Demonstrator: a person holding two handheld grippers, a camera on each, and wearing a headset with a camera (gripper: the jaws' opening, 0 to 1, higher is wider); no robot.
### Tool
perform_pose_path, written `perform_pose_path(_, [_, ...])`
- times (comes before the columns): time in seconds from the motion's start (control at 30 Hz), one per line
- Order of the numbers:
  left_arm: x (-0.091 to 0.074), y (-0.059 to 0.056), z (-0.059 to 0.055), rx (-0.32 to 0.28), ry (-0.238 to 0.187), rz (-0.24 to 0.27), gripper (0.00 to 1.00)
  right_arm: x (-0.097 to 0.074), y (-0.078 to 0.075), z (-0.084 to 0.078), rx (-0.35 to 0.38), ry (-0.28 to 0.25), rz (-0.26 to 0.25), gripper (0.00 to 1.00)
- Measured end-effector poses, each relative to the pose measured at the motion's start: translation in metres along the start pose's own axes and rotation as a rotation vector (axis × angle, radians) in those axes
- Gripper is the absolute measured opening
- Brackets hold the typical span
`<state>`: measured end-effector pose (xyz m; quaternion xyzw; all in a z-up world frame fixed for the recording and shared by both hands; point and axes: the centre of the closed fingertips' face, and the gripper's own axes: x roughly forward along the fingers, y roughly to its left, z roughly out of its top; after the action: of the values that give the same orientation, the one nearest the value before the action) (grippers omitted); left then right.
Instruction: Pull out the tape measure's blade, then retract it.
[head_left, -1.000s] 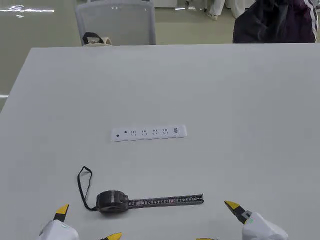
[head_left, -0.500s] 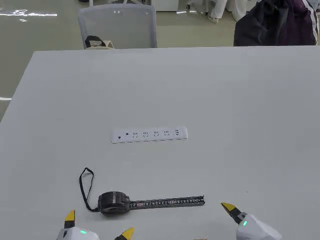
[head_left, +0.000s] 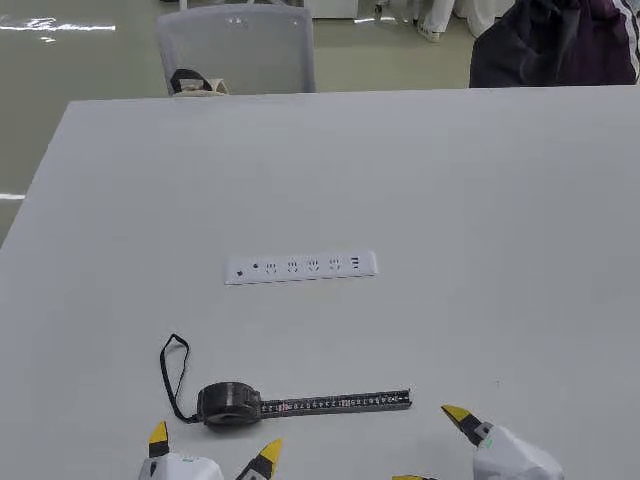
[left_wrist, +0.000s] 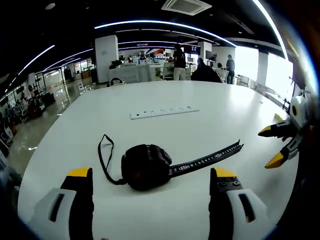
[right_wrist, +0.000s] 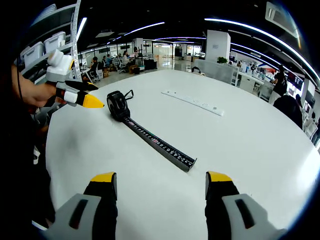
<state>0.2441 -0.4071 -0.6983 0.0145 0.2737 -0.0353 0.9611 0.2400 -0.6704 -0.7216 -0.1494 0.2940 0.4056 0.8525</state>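
- Left gripper: jaws spread wide, nothing gripped between the yellow fingertips.
- Just ahead of those tips, centred in the gap in the left gripper view, sits the tape measure. Its dark case lies flat on the white table, close to the jaws but touched by neither.
- Right gripper: jaws just as wide apart, and empty too.
- In front of it lies the free end of the blade, roughly in line with the space between the two jaws and apart from both.
- The blade is out of the case and flat on the table. In the head view it runs rightward from the case, ending short of the right gripper.
- A black wrist strap loops off the opposite side of the case, away from the blade.
- Farther up the table there's a white power strip, well apart from the tape measure and lying roughly parallel to the blade.
- Past the far edge stands a grey chair.
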Motion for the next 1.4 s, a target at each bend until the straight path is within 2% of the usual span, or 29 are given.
perform_pose_path(0.03, [0.002, 0.0, 0.0, -0.023, -0.007, 0.0, 0.97, 0.0, -0.001, 0.0, -0.016, -0.002, 0.007, 0.71])
perform_pose_path(0.07, [0.003, 0.002, 0.0, -0.017, -0.018, 0.015, 0.97, 0.001, -0.002, -0.001, -0.06, 0.003, 0.017, 0.69])
perform_pose_path(0.1, [0.005, 0.002, -0.001, -0.011, -0.018, 0.016, 0.97, 0.001, -0.003, -0.002, -0.074, 0.008, 0.02, 0.68])
perform_pose_path(0.23, [0.014, 0.003, -0.004, -0.037, -0.034, 0.028, 0.92, 0.004, -0.007, -0.004, -0.109, 0.009, 0.049, 0.63])
perform_pose_path(0.3, [0.02, 0.001, -0.009, -0.06, -0.025, 0.019, 0.91, 0.006, -0.009, -0.004, -0.115, 0.007, 0.068, 0.61])
perform_pose_path(0.37, [0.023, 0.002, -0.012, -0.056, -0.031, 0.028, 0.9, 0.007, -0.01, -0.003, -0.126, 0.002, 0.086, 0.6])
perform_pose_path(0.53, [0.026, 0.002, -0.009, -0.047, -0.046, 0.055, 0.87, 0.012, -0.016, -0.005, -0.149, 0.008, 0.122, 0.56])
perform_pose_path(0.9, [0.04, 0.011, -0.01, -0.054, -0.031, 0.105, 0.82, 0.025, -0.03, -0.005, -0.2, 0.0, 0.22, 0.46])
perform_pose_path(1.03, [0.041, 0.011, -0.007, -0.057, -0.032, 0.108, 0.79, 0.029, -0.034, -0.006, -0.225, 0.009, 0.258, 0.42])
perform_pose_path(1.27, [0.045, 0.011, -0.011, -0.084, -0.022, 0.114, 0.77, 0.039, -0.043, -0.011, -0.277, 0.046, 0.335, 0.36])
perform_pose_path(1.4, [0.048, 0.01, -0.008, -0.068, -0.031, 0.11, 0.77, 0.045, -0.046, -0.011, -0.285, 0.054, 0.376, 0.34])
